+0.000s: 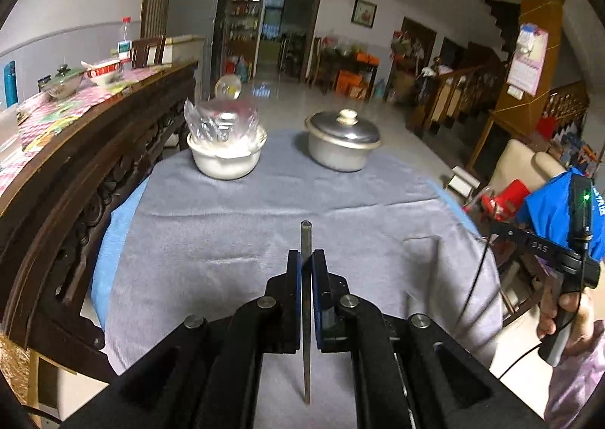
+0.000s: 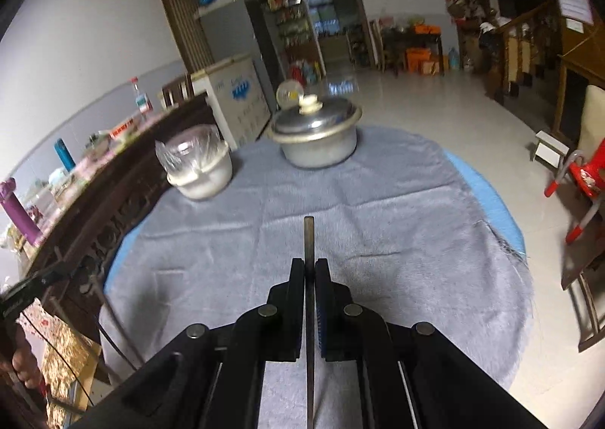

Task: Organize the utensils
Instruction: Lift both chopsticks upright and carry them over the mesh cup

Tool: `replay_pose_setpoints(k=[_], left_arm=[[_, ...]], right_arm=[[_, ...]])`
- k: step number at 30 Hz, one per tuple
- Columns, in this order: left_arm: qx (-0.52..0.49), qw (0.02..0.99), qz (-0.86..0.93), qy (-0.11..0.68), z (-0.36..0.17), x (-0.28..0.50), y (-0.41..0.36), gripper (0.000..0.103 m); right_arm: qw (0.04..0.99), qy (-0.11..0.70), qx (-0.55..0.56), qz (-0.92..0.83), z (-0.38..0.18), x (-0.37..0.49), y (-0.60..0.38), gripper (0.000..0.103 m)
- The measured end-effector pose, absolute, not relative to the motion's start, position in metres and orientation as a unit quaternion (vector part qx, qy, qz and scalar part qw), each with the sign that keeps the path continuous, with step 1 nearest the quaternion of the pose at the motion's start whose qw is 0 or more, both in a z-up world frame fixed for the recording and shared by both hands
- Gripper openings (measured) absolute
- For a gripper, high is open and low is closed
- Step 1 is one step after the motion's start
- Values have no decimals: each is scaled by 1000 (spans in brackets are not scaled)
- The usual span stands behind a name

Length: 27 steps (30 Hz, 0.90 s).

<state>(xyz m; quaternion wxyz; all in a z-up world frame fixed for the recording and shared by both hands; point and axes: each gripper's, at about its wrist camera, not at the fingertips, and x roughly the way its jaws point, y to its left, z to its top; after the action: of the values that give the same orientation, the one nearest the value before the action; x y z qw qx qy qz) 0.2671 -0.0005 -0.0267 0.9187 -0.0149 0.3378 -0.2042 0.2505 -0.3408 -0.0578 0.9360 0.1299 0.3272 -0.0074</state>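
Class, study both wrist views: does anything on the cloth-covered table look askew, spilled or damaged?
Nothing is spilled or damaged. Only the grey cloth looks untidy: creased, with a frayed right edge. The lidded pot and bag-covered bowl stand upright.

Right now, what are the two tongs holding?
Left tongs: closed on a thin metal rod.
Right tongs: closed on a thin dark stick.

Each wrist camera looks forward along its own closed fingers, left gripper (image 1: 306, 258) and right gripper (image 2: 309, 266), from close above the grey cloth (image 1: 234, 224), both sharing the lidded metal pot (image 2: 317, 141) and white bowl (image 1: 225, 158) ahead.
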Motion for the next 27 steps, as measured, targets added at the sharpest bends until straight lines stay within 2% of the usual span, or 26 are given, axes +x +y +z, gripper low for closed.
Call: replay_pose_setpoints(k=[13, 27], left_arm=[[-11, 930, -219, 295, -1, 205, -2, 5], [-6, 938, -245, 244, 48, 168, -13, 5]], right_arm=[[958, 248, 140, -14, -20, 177, -336, 6], [973, 208, 104, -6, 28, 138, -330, 6]])
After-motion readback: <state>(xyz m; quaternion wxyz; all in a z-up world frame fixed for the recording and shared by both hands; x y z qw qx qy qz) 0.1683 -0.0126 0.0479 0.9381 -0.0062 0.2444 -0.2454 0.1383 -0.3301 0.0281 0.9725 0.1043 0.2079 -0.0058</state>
